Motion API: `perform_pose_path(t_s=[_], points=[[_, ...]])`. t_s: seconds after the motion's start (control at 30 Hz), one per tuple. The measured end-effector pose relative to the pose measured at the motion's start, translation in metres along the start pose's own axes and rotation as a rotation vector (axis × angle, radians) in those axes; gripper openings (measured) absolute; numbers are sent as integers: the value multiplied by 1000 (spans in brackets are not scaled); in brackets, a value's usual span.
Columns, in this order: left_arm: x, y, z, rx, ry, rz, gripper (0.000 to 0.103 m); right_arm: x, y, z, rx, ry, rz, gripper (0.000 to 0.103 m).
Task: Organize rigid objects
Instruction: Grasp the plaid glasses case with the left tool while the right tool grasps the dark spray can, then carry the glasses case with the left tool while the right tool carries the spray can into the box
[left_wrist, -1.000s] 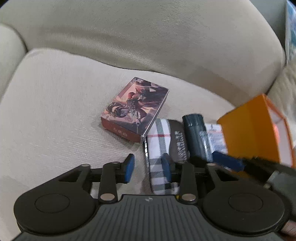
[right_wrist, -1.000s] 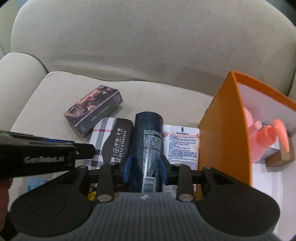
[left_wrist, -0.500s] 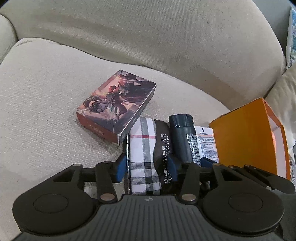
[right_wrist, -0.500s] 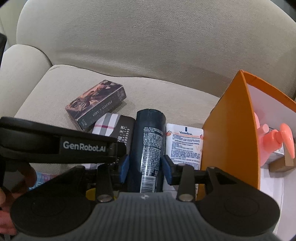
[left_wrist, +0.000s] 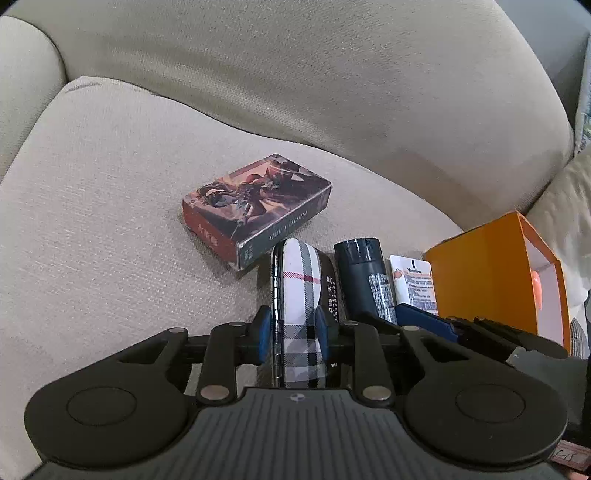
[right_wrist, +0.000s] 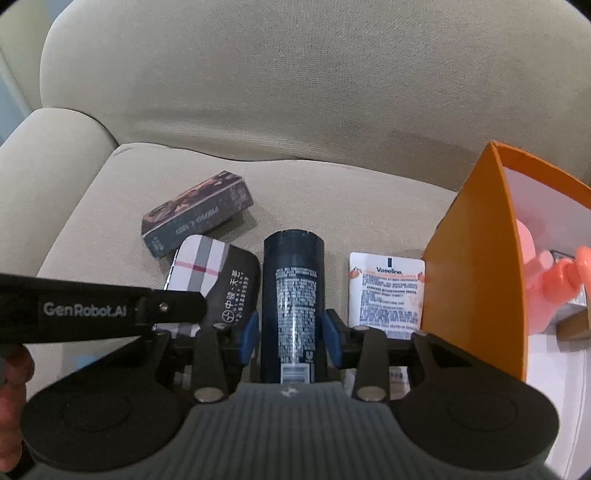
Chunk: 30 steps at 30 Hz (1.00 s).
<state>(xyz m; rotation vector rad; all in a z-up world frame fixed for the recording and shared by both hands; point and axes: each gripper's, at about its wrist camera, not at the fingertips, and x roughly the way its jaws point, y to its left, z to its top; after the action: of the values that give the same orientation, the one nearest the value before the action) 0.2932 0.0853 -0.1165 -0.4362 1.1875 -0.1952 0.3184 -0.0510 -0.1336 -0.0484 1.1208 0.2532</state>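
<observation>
My left gripper (left_wrist: 291, 334) is shut on a plaid glasses case (left_wrist: 301, 306) that lies on the sofa seat; the case also shows in the right wrist view (right_wrist: 212, 273). My right gripper (right_wrist: 291, 338) has its blue pads against the sides of a dark blue spray can (right_wrist: 293, 295) lying beside the case; the can also shows in the left wrist view (left_wrist: 364, 275). A printed card box (left_wrist: 256, 206) lies just behind the case. A white Vaseline packet (right_wrist: 388, 291) lies to the right of the can.
An orange box (right_wrist: 476, 266) stands at the right, open, with a pink pump bottle (right_wrist: 546, 280) inside. The beige sofa backrest (right_wrist: 295, 81) rises behind the objects, and an armrest (right_wrist: 48, 147) is at the left.
My left gripper has moved right over the plaid case and closed on it. My right gripper stays around the spray can.
</observation>
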Motion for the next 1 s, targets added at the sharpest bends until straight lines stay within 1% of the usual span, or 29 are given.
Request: perform_pose_path(t_s=[0.13, 0.3, 0.33, 0.43, 0.47, 0.5, 0.57, 0.7, 1.0], points=[[9, 2, 2, -30, 16, 0, 36, 5, -4, 4, 27, 14, 6, 43], [10, 0, 3, -34, 13, 8, 36, 9, -5, 4, 36, 12, 9, 43], [10, -1, 2, -32, 8, 9, 36, 9, -5, 4, 37, 11, 9, 42], [0, -6, -1, -6, -25, 9, 28, 6, -5, 2, 39, 7, 14, 42], [-4, -8, -2, -4, -34, -1, 23, 2, -5, 2, 49, 6, 24, 42], [-8, -8, -3, -6, -42, -15, 22, 0, -6, 3, 56, 2, 32, 42], [-15, -12, -6, 8, -56, -4, 19, -9, -5, 1, 50, -9, 26, 42], [-32, -17, -12, 36, -93, 11, 16, -24, -4, -2, 64, -27, 37, 42], [-77, -37, -32, 84, -169, 23, 15, -72, 2, -12, 90, -95, 83, 41]])
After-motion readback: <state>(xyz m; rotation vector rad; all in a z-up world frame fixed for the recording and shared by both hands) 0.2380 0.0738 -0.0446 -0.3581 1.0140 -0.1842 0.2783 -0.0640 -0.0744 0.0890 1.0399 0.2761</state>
